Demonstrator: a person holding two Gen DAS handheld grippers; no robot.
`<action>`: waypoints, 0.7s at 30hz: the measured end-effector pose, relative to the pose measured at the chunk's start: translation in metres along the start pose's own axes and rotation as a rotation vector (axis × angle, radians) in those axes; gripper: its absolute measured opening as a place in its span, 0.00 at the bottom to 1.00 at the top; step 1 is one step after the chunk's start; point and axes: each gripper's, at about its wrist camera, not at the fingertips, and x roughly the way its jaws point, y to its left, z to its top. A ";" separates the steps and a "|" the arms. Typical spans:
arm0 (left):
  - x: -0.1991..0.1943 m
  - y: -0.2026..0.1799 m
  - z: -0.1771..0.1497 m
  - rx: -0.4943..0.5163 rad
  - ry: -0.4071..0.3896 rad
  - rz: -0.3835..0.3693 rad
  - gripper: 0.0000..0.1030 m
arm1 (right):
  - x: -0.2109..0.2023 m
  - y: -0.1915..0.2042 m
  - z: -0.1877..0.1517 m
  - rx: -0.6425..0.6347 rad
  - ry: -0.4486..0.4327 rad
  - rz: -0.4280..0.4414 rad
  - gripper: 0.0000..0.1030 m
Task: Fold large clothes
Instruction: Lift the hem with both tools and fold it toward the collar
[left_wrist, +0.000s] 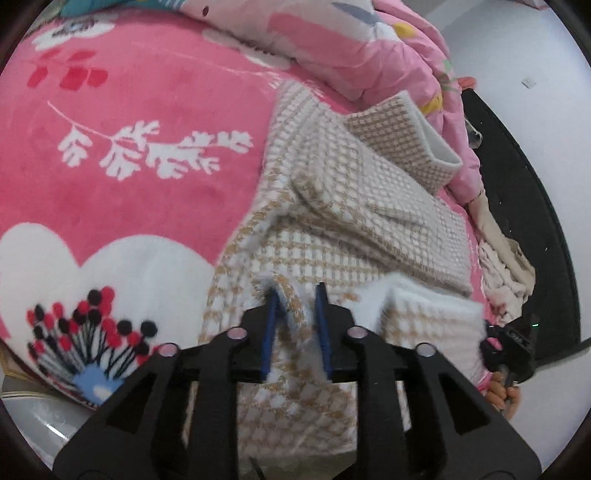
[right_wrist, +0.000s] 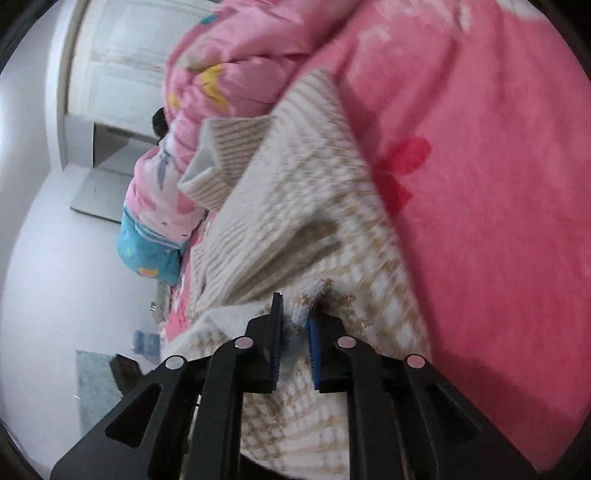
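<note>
A beige-and-white checked knit garment (left_wrist: 351, 192) lies partly folded on a pink flowered blanket (left_wrist: 147, 184), with a ribbed cuff or collar standing up at its far end. My left gripper (left_wrist: 297, 295) has its jaws parted around a raised fold of the garment's near edge; the fold leans on the left pad and stands free of the right one. In the right wrist view the garment (right_wrist: 295, 192) is blurred. My right gripper (right_wrist: 295, 306) is slightly parted over a fluffy hem edge that sits loosely between the pads. The right gripper (left_wrist: 511, 343) also shows at the garment's right corner.
A bunched pink patterned quilt (left_wrist: 332, 37) lies behind the garment, with its blue end (right_wrist: 147, 254) hanging over the bed's side. A hand (left_wrist: 502, 391) holds the right gripper. Pale floor (right_wrist: 55, 258), a white door (right_wrist: 122, 55) and a dark strip (left_wrist: 517, 184) lie beyond the bed.
</note>
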 end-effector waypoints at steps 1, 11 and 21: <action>0.001 0.002 0.002 -0.009 0.001 -0.013 0.30 | 0.003 -0.008 0.004 0.025 0.014 0.033 0.17; -0.058 0.010 0.018 -0.020 -0.185 0.000 0.58 | -0.025 -0.016 0.009 0.111 -0.004 0.223 0.69; -0.034 -0.016 -0.065 0.233 -0.113 0.301 0.58 | -0.063 0.021 -0.065 -0.220 -0.014 -0.152 0.69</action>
